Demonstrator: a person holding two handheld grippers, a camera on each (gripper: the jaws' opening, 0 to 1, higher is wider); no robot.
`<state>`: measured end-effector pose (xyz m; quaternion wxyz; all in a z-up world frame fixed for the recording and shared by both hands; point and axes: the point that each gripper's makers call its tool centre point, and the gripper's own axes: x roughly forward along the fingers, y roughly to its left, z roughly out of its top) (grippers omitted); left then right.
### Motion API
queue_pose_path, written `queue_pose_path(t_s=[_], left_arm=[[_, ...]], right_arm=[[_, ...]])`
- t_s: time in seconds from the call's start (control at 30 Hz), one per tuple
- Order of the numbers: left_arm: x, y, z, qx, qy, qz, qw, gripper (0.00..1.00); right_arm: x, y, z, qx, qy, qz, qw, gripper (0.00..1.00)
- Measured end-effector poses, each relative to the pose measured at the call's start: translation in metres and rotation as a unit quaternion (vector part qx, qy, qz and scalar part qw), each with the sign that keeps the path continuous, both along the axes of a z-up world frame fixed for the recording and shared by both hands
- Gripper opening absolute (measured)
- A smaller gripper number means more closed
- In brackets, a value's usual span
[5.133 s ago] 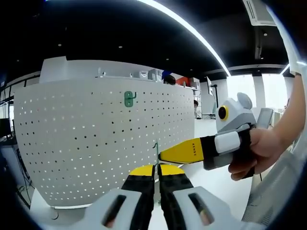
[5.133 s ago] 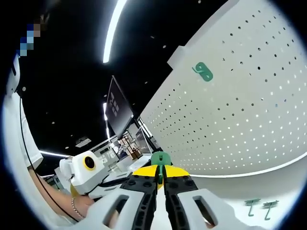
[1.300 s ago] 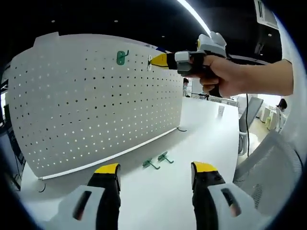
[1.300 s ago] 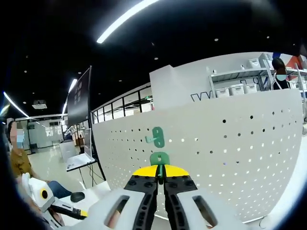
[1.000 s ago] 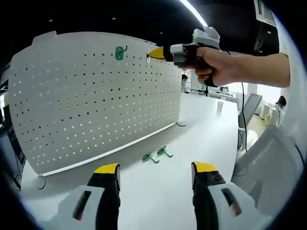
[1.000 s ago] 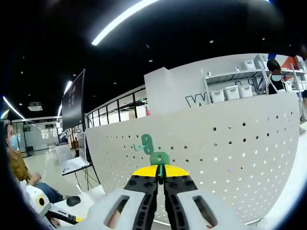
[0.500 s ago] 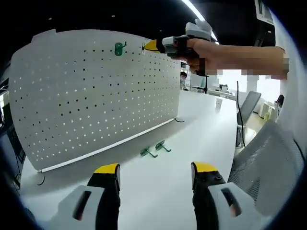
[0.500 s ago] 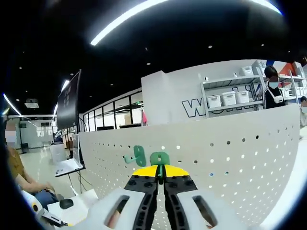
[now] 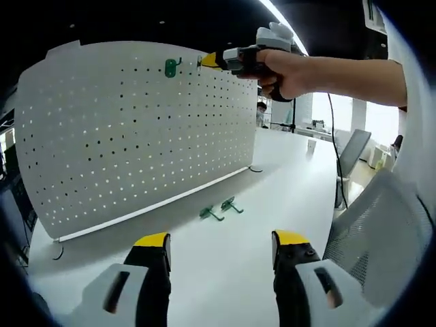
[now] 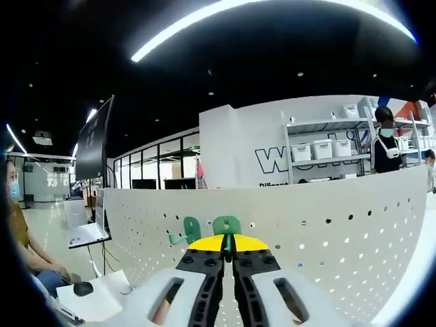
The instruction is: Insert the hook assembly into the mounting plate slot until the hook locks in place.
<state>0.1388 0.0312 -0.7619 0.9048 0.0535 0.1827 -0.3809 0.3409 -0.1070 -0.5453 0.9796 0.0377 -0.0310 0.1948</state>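
A white perforated mounting plate [image 9: 129, 129] stands upright on the table, with one green hook [image 9: 172, 66] hung near its top edge. My right gripper [image 9: 204, 61] is at the plate's top, just right of that hook, held by a hand. In the right gripper view it [image 10: 227, 245] is shut on a second green hook [image 10: 227, 225], beside the mounted hook [image 10: 185, 231] and against the plate [image 10: 327, 231]. My left gripper [image 9: 219, 240] hovers open over the table, nothing between its jaws. Two spare green hooks [image 9: 219, 209] lie on the table.
The white table [image 9: 286, 177] stretches right of the plate. A grey chair back [image 9: 381, 231] stands at the right. Shelves with bins [image 10: 320, 150] and a person [image 10: 388, 146] are behind the plate. A seated person [image 10: 17, 225] is at the left.
My right gripper has carried its hook up to the plate's top row, level with and right of the mounted hook. The left gripper stays open and still.
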Motion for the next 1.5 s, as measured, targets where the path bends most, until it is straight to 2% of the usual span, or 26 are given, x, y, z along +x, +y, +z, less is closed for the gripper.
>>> queue_pose_path(t_s=[0.67, 1.0, 1.5], left_arm=[[0.002, 0.005, -0.005, -0.002, 0.003, 0.004, 1.0, 0.61], [0.003, 0.007, -0.007, -0.003, 0.007, 0.008, 0.9999, 0.6], [0.002, 0.008, -0.007, -0.004, 0.011, 0.013, 0.9998, 0.59]], right_arm=[[0.014, 0.006, 0.0, -0.01, -0.007, -0.007, 0.9999, 0.01], [0.018, 0.007, -0.005, -0.01, 0.0, -0.009, 0.9999, 0.01], [0.02, 0.008, -0.008, -0.009, 0.0, -0.052, 0.9986, 0.01]])
